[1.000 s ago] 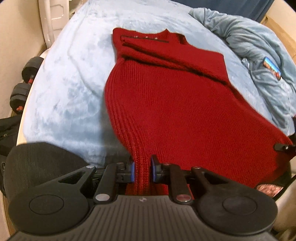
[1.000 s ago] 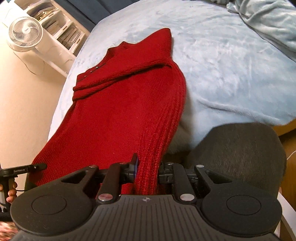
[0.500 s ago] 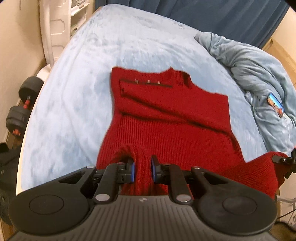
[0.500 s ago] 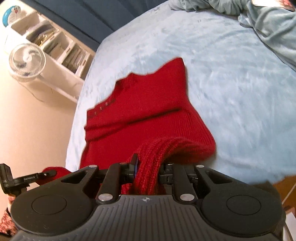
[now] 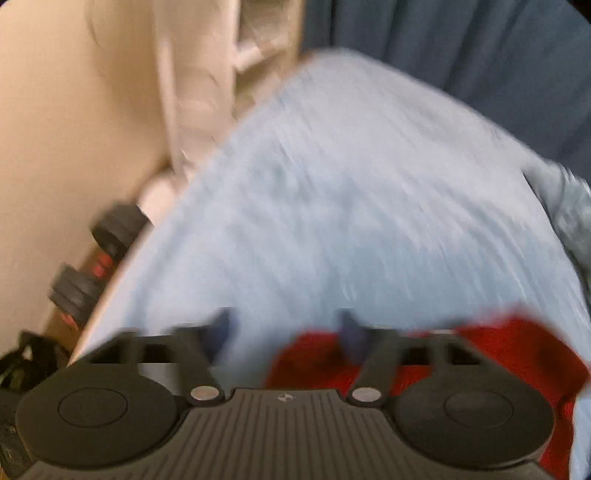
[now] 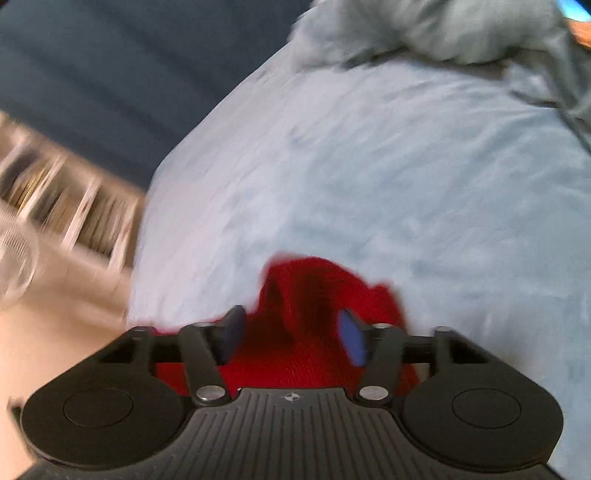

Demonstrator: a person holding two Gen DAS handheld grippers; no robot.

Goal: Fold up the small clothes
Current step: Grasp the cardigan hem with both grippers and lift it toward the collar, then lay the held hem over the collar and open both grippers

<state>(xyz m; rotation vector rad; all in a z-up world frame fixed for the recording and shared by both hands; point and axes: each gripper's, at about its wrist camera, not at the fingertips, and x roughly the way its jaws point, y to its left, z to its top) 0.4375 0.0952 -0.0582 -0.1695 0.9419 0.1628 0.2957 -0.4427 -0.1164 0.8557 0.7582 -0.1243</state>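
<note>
With both the left gripper and the right gripper spread wide and holding nothing, lift straight clear of the red sweater without snagging the knit.

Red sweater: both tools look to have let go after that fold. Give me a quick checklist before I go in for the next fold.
1. Left tool free of fabric: ok, jaws spread, nothing between them.
2. Right tool free of fabric: ok, jaws spread wide; the red sweater lies beneath the gap, unclamped.
3. Sweater resting on the light blue bedcover: ok, in a bunched heap.
4. Fold edges aligned: cannot tell, both views are motion-blurred and show only part of the sweater.
5. Sleeves tucked in: cannot tell, hidden.
6. Crumpled grey-blue blanket apart from the sweater: ok in the right wrist view.
</note>
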